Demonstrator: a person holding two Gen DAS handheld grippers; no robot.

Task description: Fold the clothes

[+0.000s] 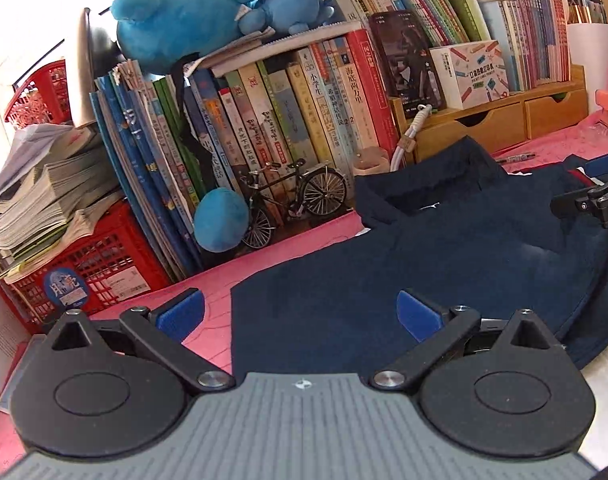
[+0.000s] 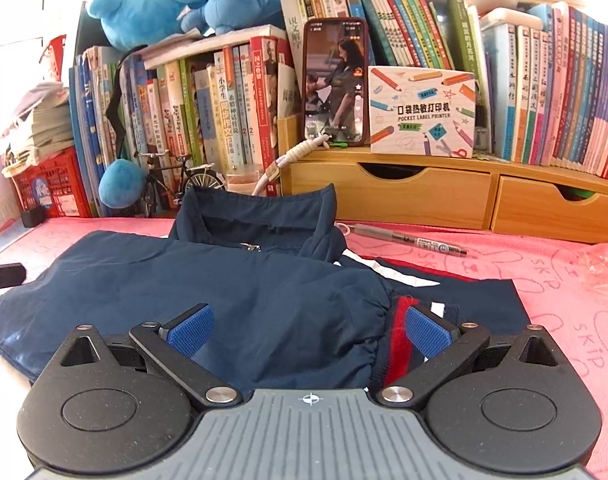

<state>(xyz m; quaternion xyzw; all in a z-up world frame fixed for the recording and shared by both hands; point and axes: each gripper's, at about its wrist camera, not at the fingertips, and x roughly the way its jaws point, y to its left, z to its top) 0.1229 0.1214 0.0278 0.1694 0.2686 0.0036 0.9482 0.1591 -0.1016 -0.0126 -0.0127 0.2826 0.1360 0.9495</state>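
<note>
A navy jacket [image 1: 444,248] lies spread on the pink cloth [image 1: 296,240], its collar [image 2: 260,216] standing up toward the books. In the right wrist view the jacket [image 2: 240,284] has a sleeve folded across the body, ending in a red, white and navy cuff [image 2: 396,340]. My left gripper [image 1: 300,312] is open over the jacket's left edge, its left pad [image 1: 182,312] above the pink cloth. My right gripper [image 2: 308,328] is open, straddling the sleeve end, with the cuff beside its right pad [image 2: 426,330]. The right gripper also shows at the right edge [image 1: 596,200] of the left wrist view.
Rows of books [image 2: 544,92], a wooden drawer unit [image 2: 404,196], a phone [image 2: 336,80] and a printer box [image 2: 422,112] line the back. A toy bicycle [image 1: 292,200], blue plush toys [image 1: 176,28], a red crate [image 1: 84,272] and a pen [image 2: 412,238] are nearby.
</note>
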